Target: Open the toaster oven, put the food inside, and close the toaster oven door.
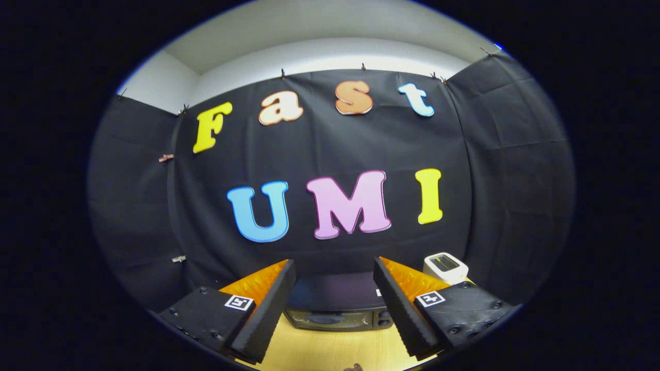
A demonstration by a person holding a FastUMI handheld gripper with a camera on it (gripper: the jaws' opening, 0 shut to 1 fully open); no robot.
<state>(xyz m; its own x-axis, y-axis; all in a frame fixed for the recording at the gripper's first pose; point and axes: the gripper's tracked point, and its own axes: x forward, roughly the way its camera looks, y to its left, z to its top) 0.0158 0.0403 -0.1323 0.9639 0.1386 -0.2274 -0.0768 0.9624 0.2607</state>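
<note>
Toaster oven (337, 306), dark, door shut, standing on a pale wooden table (330, 348) against the black cloth wall, seen between and beyond the two fingers. Two knobs at the right end of its front. Gripper (335, 304) held wide apart, nothing between the fingers, poised above the table short of the oven. Small white box (446, 268) with a dark top, right of the oven and behind the right finger. Small dark object (354, 367) on the table's near edge, too little visible to identify.

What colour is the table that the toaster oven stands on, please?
Light yellowish wood, seen in the gripper view: table under the toaster oven, between the open jaws.
</note>
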